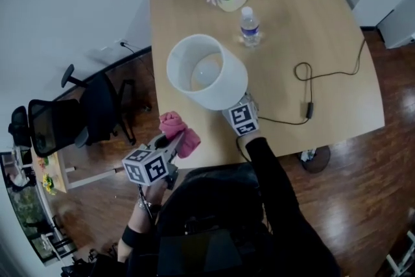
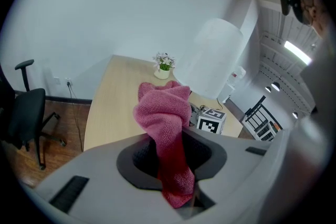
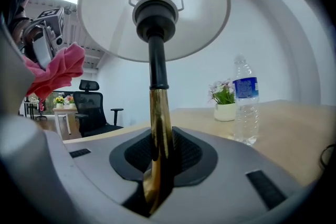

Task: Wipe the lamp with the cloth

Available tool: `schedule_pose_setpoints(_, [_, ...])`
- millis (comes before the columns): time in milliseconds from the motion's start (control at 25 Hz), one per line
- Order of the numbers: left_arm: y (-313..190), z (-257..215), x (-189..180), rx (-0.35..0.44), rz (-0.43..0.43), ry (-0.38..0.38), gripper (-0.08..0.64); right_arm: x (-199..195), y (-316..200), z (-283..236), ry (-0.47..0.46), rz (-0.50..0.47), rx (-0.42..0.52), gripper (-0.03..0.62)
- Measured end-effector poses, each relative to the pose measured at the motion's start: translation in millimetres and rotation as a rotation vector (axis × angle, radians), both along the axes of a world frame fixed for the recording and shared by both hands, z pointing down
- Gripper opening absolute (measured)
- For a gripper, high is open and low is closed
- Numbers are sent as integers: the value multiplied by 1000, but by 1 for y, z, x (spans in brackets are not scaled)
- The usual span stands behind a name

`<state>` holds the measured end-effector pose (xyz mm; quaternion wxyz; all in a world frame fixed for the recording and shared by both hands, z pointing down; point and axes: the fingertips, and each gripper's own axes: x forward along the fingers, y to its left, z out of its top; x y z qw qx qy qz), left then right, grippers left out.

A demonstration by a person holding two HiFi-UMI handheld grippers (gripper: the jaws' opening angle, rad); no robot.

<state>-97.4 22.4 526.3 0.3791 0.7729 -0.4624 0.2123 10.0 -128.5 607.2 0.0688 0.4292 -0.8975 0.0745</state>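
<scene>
Right gripper view showed the right gripper (image 3: 160,160) clamped on the brass stem of the lamp (image 3: 105,18), apparently steadying it at the near edge of the table (image 1: 324,55), while the left gripper (image 2: 170,157) pinched the pink cloth (image 2: 164,113) near-left of the shade, ready to wipe.

A lamp (image 1: 207,71) with a white shade and a gold stem is stood upright near the front edge of the table (image 1: 311,42), and a bunched pink cloth (image 1: 179,133) is held near its shade.
</scene>
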Motion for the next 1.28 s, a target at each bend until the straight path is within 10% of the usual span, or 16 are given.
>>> schedule_pose_setpoints(880, [22,48,25,-36,10,4,103,-5,-2,6,59,-35,23,83])
schedule_pose_setpoints(1280, [21,26,6,-30,-6,60,103,-19,-5,18,225,-84,-131,69])
